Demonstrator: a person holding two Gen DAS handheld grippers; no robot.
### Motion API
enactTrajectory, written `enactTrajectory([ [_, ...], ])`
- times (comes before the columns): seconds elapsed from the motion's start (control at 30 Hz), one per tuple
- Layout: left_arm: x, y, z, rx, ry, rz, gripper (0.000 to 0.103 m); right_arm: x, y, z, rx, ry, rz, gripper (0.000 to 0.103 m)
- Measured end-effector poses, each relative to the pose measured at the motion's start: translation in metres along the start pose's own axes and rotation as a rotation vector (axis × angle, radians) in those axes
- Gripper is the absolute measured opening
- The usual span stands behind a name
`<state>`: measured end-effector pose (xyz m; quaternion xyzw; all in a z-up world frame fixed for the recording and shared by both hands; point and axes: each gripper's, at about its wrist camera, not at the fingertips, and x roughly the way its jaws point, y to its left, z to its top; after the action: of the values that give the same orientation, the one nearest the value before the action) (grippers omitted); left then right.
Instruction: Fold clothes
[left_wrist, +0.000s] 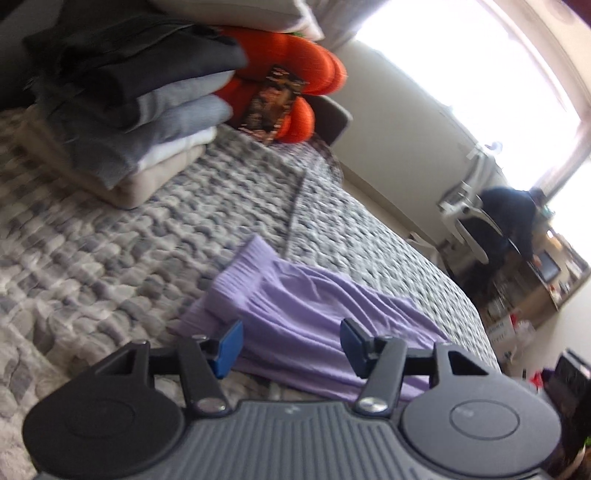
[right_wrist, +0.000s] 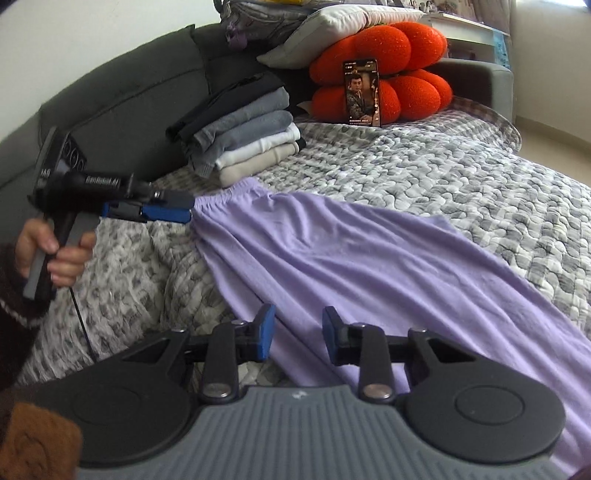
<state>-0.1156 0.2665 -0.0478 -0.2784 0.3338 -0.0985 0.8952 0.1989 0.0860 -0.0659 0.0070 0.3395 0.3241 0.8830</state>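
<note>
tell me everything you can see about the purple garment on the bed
The purple garment is pale lilac, a soft thin knit by its look, with a gathered elastic band at one end. It lies spread and lightly wrinkled across the grey patterned quilt, running off the near edge. The left hand-held gripper is at the band; whether it pinches it is unclear.

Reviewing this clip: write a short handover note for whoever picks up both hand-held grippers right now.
Left hand-held gripper: open, at the waistband end of the lilac garment, not gripping.
Right hand-held gripper: open, over the garment's near edge, empty.
Garment lies spread flat on the patterned bed cover, unfolded.
Done: folded stack sits by the grey headboard.
Left: grasp, fold the lilac piece, add it to the stack.
</note>
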Motion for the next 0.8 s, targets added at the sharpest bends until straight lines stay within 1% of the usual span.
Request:
enactTrajectory([
  [0.07, 0.0, 0.007, 0.003, -0.056, -0.008, 0.016, 0.054, 0.003, 0.0, -0.001, -0.003, 0.011, -0.002, 0.028],
  [0.17, -0.001, 0.011, 0.006, -0.107, -0.032, 0.0, 0.053, 0.004, -0.006, -0.001, 0.024, 0.013, -0.002, 0.028],
  [0.23, 0.001, 0.011, 0.008, -0.116, -0.035, 0.01, 0.052, 0.002, -0.014, -0.002, 0.065, 0.007, 0.015, 0.028],
  [0.3, 0.005, 0.011, 0.009, -0.122, -0.031, 0.038, 0.048, 0.003, -0.018, -0.003, 0.087, 0.01, 0.024, 0.028],
  [0.33, 0.006, 0.012, 0.009, -0.124, -0.032, 0.05, 0.046, 0.003, -0.019, -0.003, 0.096, 0.013, 0.036, 0.028],
  [0.4, 0.007, 0.012, 0.008, -0.126, -0.034, 0.073, 0.037, 0.004, -0.018, -0.004, 0.114, 0.024, 0.078, 0.027],
  [0.43, 0.007, 0.013, 0.007, -0.128, -0.036, 0.084, 0.036, 0.004, -0.016, -0.005, 0.115, 0.033, 0.111, 0.027],
  [0.5, 0.007, 0.013, 0.005, -0.122, -0.037, 0.096, 0.03, 0.006, -0.01, -0.007, 0.103, 0.058, 0.163, 0.026],
  [0.57, 0.007, 0.013, 0.003, -0.114, -0.033, 0.104, 0.027, 0.007, -0.002, -0.008, 0.078, 0.083, 0.179, 0.026],
  [0.63, 0.006, 0.014, 0.001, -0.11, -0.03, 0.108, 0.026, 0.006, 0.002, -0.009, 0.061, 0.086, 0.169, 0.026],
  [0.7, 0.004, 0.014, 0.0, -0.11, -0.032, 0.109, 0.021, 0.008, 0.004, -0.008, 0.045, 0.081, 0.155, 0.026],
  [0.8, 0.003, 0.014, 0.0, -0.108, -0.036, 0.109, 0.018, 0.011, 0.006, -0.007, 0.02, 0.073, 0.133, 0.026],
])
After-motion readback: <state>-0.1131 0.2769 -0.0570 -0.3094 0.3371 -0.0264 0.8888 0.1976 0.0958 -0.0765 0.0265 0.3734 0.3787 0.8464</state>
